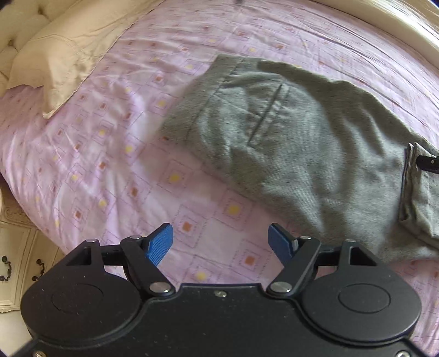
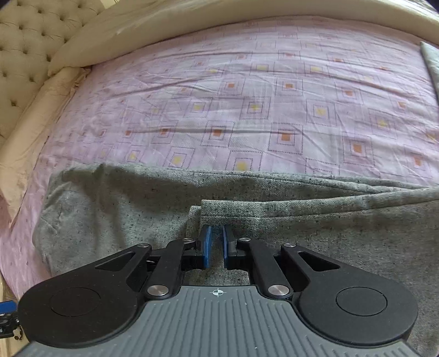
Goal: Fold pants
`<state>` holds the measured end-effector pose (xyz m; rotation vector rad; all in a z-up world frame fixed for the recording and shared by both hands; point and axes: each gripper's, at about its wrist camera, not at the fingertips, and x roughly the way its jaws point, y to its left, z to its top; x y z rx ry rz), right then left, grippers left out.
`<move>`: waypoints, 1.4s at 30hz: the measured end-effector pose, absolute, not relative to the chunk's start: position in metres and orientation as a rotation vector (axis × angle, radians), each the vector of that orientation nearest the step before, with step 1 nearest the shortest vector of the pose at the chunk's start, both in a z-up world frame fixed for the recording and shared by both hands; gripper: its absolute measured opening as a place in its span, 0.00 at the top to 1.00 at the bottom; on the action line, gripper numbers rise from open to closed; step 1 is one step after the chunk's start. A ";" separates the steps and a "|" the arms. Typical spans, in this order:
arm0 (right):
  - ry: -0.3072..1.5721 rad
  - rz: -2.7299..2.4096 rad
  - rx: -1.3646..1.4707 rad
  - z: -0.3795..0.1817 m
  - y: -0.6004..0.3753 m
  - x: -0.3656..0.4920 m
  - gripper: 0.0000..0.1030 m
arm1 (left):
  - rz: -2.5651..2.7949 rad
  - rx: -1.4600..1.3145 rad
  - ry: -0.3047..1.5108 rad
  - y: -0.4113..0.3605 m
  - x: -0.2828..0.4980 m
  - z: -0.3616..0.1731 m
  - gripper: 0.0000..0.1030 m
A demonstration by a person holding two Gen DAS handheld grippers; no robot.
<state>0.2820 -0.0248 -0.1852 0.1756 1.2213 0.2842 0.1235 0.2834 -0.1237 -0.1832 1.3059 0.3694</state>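
Observation:
Grey pants (image 1: 288,131) lie on the pink patterned bed sheet (image 1: 109,153), waistband toward the pillows, a back pocket facing up. My left gripper (image 1: 221,243) is open and empty above the sheet, just left of the pants. In the right wrist view the pants (image 2: 123,208) fill the lower half. My right gripper (image 2: 216,241) is shut on a folded hem edge of the pants (image 2: 247,211). A black tip of the right gripper shows at the right edge of the left wrist view (image 1: 428,163), at a pant hem.
Cream pillows (image 1: 63,52) lie at the head of the bed before a tufted headboard (image 2: 24,41). A white nightstand (image 1: 16,263) stands at the bed's left side. A cream rolled edge (image 2: 274,13) borders the far side.

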 end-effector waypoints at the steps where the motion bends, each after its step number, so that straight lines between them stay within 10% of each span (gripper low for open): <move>1: 1.232 0.273 0.175 -0.190 -0.024 0.284 0.94 | 0.366 -0.184 1.301 0.287 0.123 -0.124 0.25; 36: 1.247 -0.031 0.337 -0.151 0.061 0.197 0.93 | 0.064 -0.273 1.227 0.384 0.205 -0.211 0.00; 42: 1.234 -0.045 0.317 -0.149 0.057 0.193 0.93 | -0.031 -0.419 1.210 0.405 0.225 -0.188 0.64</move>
